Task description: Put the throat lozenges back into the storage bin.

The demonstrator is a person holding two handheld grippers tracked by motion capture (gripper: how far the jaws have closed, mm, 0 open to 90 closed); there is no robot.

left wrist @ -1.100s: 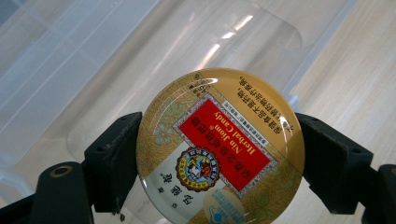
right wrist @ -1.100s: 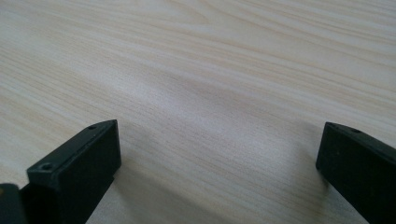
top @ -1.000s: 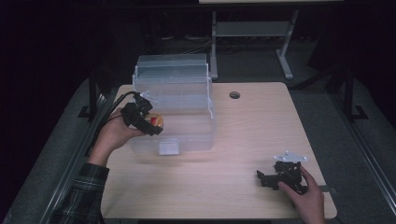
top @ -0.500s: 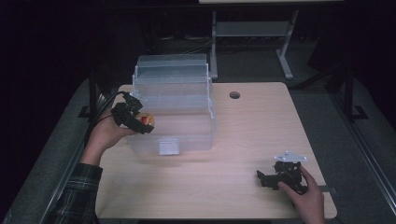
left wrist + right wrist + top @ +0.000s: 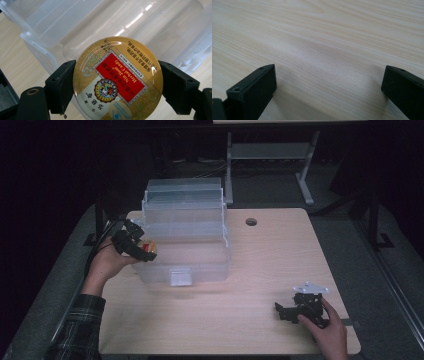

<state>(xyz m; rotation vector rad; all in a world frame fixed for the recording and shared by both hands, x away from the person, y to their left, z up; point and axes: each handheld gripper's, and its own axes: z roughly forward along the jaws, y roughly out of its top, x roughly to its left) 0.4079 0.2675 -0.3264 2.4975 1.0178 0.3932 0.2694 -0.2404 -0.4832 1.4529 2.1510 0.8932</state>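
Item 1: clear plastic organiser box [image 5: 185,237], stepped tiers, standing on the pale wooden table [image 5: 260,265], toward its far left part; small latch tab on the box's near face.

Item 2: round candy tin [image 5: 117,78], gold rim, red label reading "Nin Jiom Herbal Candy", seen upside down in the left gripper view. Located at the box's left side, level with the lower tier, close against the clear wall; whether it touches cannot be told. In the high view the tin [image 5: 148,248] appears as a small red-and-yellow disc.

Item 3: left gripper [image 5: 134,241], black, held in the person's left hand [image 5: 105,265] just left of the box; jaws pinch the tin by its rim, one on each side.

Item 4: right gripper [image 5: 287,311], black with a grey three-cornered plate, well to the right of the box and nearer the table's front edge; jaws spread wide over bare wood [image 5: 329,50], nothing between them
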